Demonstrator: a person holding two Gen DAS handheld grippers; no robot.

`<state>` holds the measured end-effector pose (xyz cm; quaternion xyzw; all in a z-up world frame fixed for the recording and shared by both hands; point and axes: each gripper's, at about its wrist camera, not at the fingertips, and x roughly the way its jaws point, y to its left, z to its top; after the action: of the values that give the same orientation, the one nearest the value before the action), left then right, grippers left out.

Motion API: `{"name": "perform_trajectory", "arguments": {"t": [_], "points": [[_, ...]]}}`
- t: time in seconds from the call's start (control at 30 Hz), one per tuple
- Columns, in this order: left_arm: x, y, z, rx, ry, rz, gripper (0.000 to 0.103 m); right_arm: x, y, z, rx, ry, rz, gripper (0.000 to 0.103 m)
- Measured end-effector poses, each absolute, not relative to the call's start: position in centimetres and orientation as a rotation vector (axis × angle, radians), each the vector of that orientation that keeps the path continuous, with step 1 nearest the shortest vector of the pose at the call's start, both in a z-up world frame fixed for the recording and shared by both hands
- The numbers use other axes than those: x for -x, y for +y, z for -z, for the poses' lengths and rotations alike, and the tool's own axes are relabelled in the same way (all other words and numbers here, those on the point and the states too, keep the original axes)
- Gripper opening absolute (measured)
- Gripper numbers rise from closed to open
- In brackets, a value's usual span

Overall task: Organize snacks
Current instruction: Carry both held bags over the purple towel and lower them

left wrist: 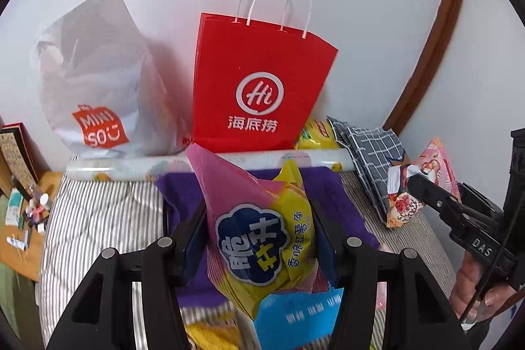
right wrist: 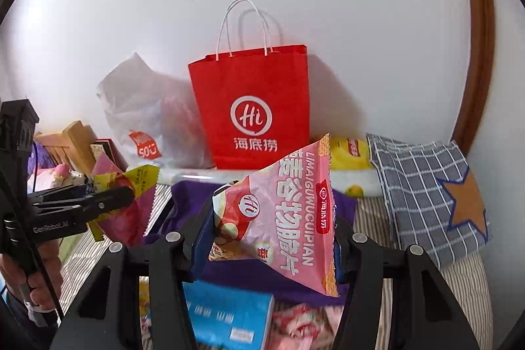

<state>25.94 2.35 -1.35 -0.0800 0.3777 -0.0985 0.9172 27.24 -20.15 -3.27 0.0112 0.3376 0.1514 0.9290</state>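
Observation:
My left gripper [left wrist: 259,218] is shut on a pink and yellow sweet-potato snack bag [left wrist: 259,238] and holds it above the purple cloth [left wrist: 331,192]. It also shows in the right wrist view [right wrist: 124,199]. My right gripper [right wrist: 272,228] is shut on a pink grain-chip bag [right wrist: 288,212], seen in the left wrist view [left wrist: 423,182] at the right. A red paper bag with white handles [left wrist: 259,87] [right wrist: 256,110] stands upright against the wall behind both.
A white Miniso plastic bag [left wrist: 98,81] leans left of the red bag. A yellow packet [right wrist: 349,153] and checked cloth [right wrist: 423,195] lie at the right. A blue pack [right wrist: 226,314] and more snacks lie below on the striped bedding [left wrist: 98,218].

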Motion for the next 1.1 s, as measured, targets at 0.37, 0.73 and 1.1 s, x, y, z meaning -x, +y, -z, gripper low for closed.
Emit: {"name": "perform_trajectory", "arguments": {"t": [0.37,0.73,1.1], "points": [[-32.4,4.4,3.1,0.182,0.813,0.168,0.055,-34.6,-19.0,3.9,0.008,0.685,-0.328,0.056],[-37.4,6.9,8.4,0.240,0.888,0.168,0.055,-40.3,-18.8,11.0,0.048,0.835,-0.363,0.056],[-38.9,8.0,11.9,0.265,0.965,0.139,0.055,-42.6,-19.4,15.3,0.036,0.969,-0.395,0.056]]}}
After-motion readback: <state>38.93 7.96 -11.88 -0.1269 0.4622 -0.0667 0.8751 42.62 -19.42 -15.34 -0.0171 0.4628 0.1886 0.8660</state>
